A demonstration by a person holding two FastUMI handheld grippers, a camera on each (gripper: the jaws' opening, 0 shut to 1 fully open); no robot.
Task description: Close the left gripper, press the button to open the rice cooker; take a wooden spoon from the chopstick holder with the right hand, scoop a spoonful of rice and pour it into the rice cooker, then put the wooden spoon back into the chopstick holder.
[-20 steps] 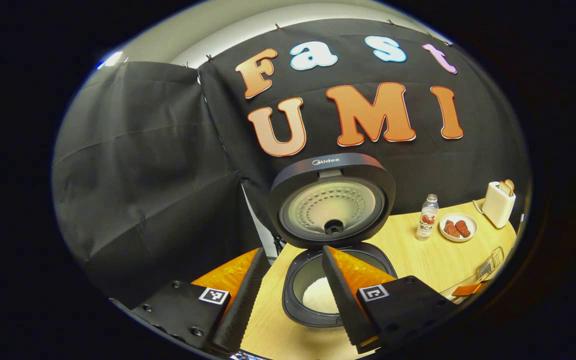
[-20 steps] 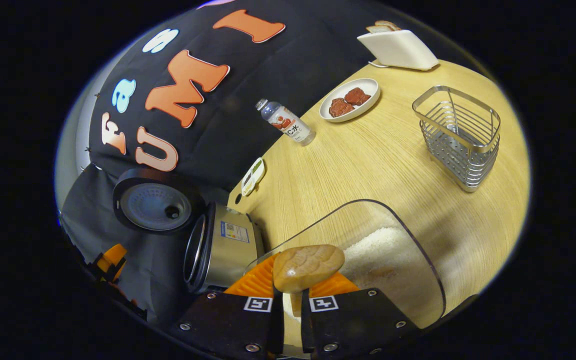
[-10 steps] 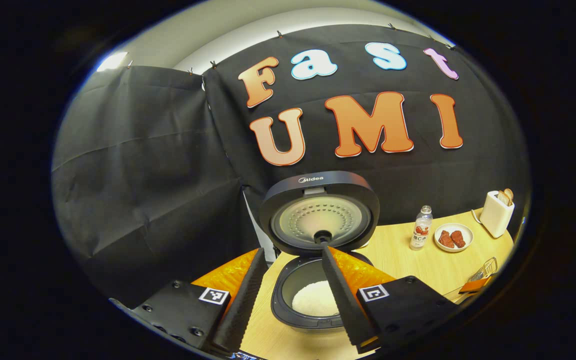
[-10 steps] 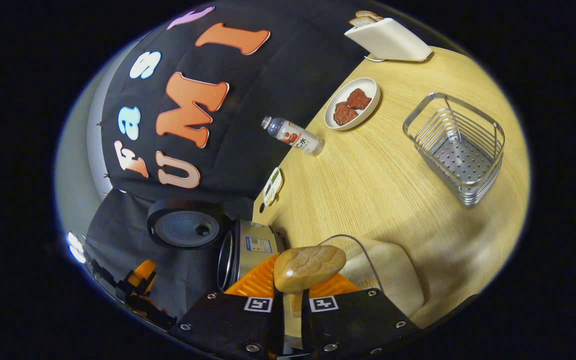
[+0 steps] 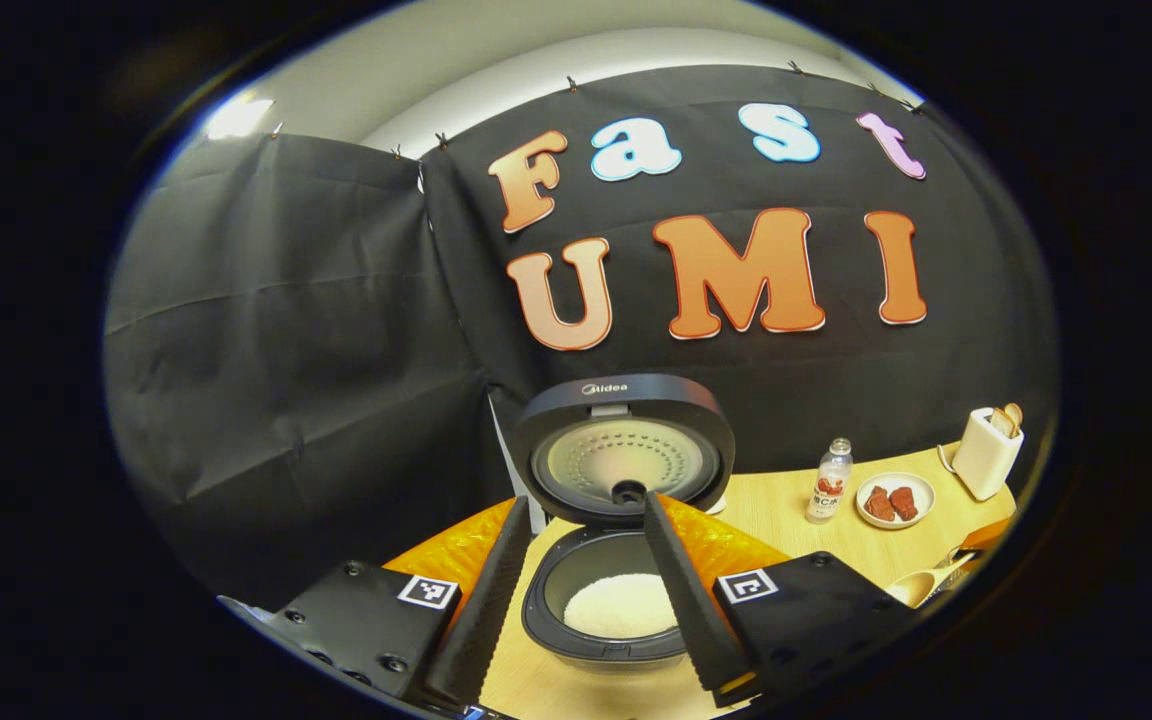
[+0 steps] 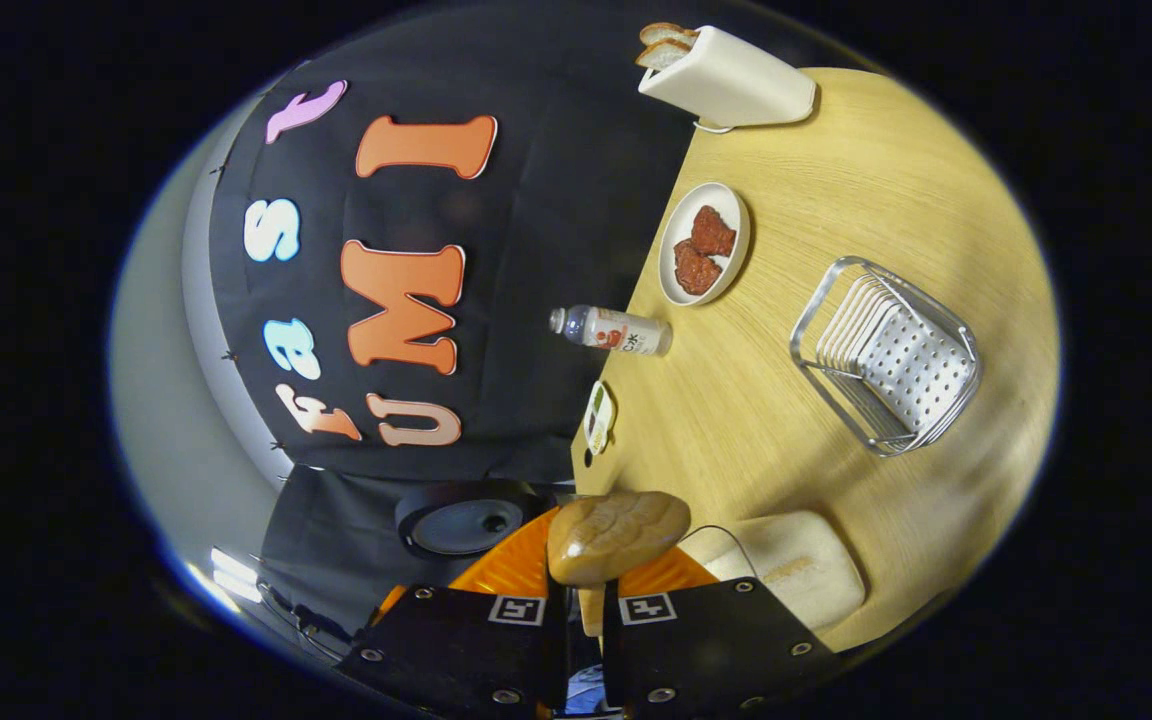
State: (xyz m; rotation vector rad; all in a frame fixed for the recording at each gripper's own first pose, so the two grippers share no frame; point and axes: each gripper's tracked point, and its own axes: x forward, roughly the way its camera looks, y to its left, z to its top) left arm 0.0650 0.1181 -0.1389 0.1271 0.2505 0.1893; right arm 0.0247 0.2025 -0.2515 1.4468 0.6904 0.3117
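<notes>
While clamped between the fingers of the right gripper (image 6: 581, 610), wooden spoon (image 6: 617, 534) held by its handle, bowl jutting forward past the tips, back of the bowl facing the camera; whether rice sits in it cannot be told. Right gripper view rolled far over, so table (image 6: 836, 160) runs up the right side. At 3 o'clock from the spoon bowl, rice container (image 6: 786, 575), pale and partly seen. At 9 o'clock, raised lid of the rice cooker (image 6: 461, 522) against the black cloth.

Left gripper (image 5: 576, 590) held level before the rice cooker (image 5: 621, 520), fingers well apart, gripping nothing. Cooker lid (image 5: 623, 445) upright at 12 o'clock, inner pot with white rice (image 5: 618, 605) showing between the fingers.

Chopstick holder (image 6: 884, 355), a wire basket, standing well apart from the spoon at 1 o'clock, open table between. Farther up, plate (image 6: 704, 243) with two reddish pieces of food, bottle (image 6: 611, 330) just beside it, white toaster (image 6: 731, 78) with bread slices at the table's far end. Small flat object (image 6: 597, 417) at the table edge near the bottle.
</notes>
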